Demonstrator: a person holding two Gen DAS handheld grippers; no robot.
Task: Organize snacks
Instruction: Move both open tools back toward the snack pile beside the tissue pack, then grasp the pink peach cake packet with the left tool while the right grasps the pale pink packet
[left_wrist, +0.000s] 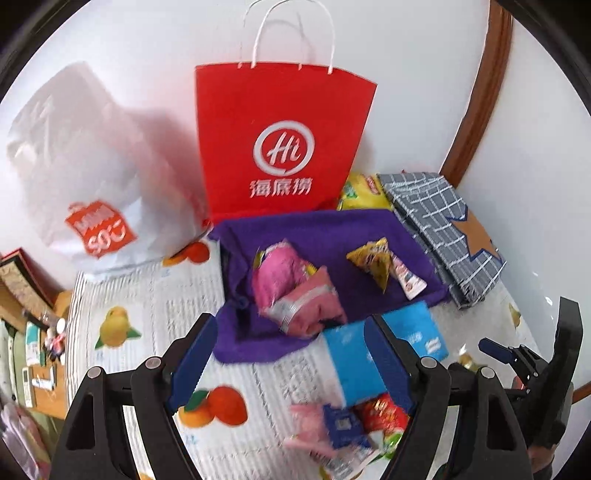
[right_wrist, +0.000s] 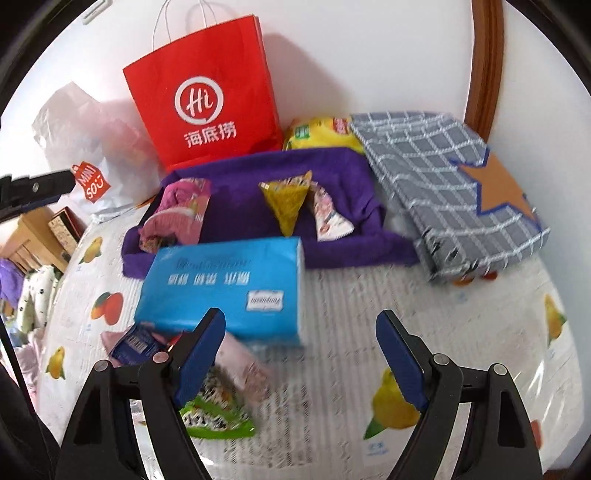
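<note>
On the fruit-print tabletop (right_wrist: 332, 314), going left to right, a white plastic bag (right_wrist: 74, 122) and a red paper bag (right_wrist: 207, 110) stand against the wall. Before them a purple tray (right_wrist: 343, 173) holds a pink snack packet (right_wrist: 181, 210), a yellow triangular packet (right_wrist: 286, 206) and a small white sachet (right_wrist: 330, 219). A blue tissue pack (right_wrist: 229, 288) lies just in front. Both the left gripper (left_wrist: 291, 365) and right gripper (right_wrist: 301, 360) have fingers spread wide, holding nothing.

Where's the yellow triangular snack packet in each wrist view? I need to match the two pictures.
Left wrist view: yellow triangular packet lies right of centre on the purple cloth, beside a white sachet.
Right wrist view: the packet sits upper centre on the same cloth, behind the blue tissue pack.
Shared landmark: the red paper bag standing behind the cloth.
</note>
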